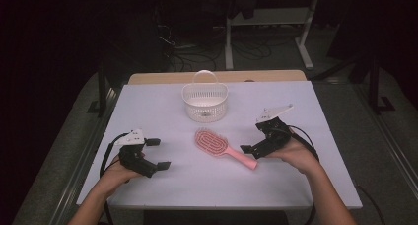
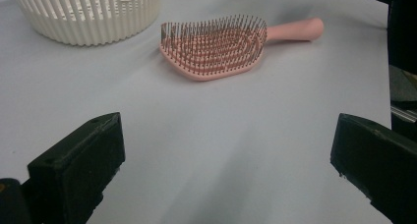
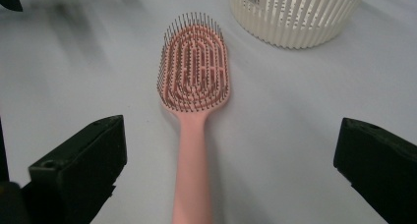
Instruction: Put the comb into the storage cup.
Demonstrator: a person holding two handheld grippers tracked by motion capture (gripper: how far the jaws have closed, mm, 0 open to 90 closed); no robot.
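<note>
Dark backdrop; hairbrush [image 3: 195,86] handle cropped.

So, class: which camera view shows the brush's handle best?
The right gripper view: the handle runs straight up the middle between the open claw's jaws, close and sharp. The high view shows the brush small, its handle end by the right claw. The left gripper view shows the handle far off, sideways.

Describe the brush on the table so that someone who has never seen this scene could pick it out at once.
On the white table, look just in front of the white basket, between the two hand-held tools. The brush lies flat there, bristles up. It is the one pink thing, with an oval head and a slim handle.
</note>
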